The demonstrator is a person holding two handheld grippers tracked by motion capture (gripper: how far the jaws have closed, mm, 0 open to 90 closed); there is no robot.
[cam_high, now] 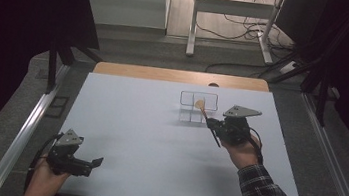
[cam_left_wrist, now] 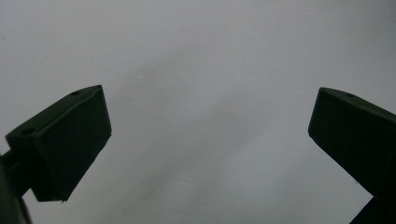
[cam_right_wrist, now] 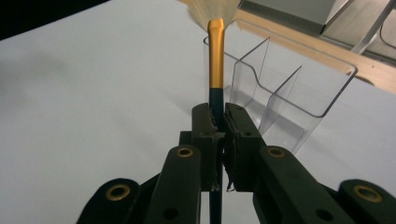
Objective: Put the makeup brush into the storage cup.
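Observation:
A fan brush (cam_right_wrist: 215, 56) with a dark handle, gold ferrule and pale bristles is clamped in my right gripper (cam_right_wrist: 219, 116), which is shut on its handle. In the high view the brush (cam_high: 202, 107) tilts up and back from the right gripper (cam_high: 213, 125), its bristles over a clear plastic organizer (cam_high: 198, 106) with divided compartments. The organizer (cam_right_wrist: 285, 79) stands just beyond and to the right of the jaws. My left gripper (cam_high: 94, 163) rests near the front left corner of the white table (cam_high: 148, 135), open, with nothing between its jaws (cam_left_wrist: 205, 140).
A wooden strip (cam_high: 180, 76) runs along the table's far edge. Metal rails (cam_high: 22, 134) flank the table on both sides. Beyond it are a desk frame (cam_high: 232, 19) and cables on the floor.

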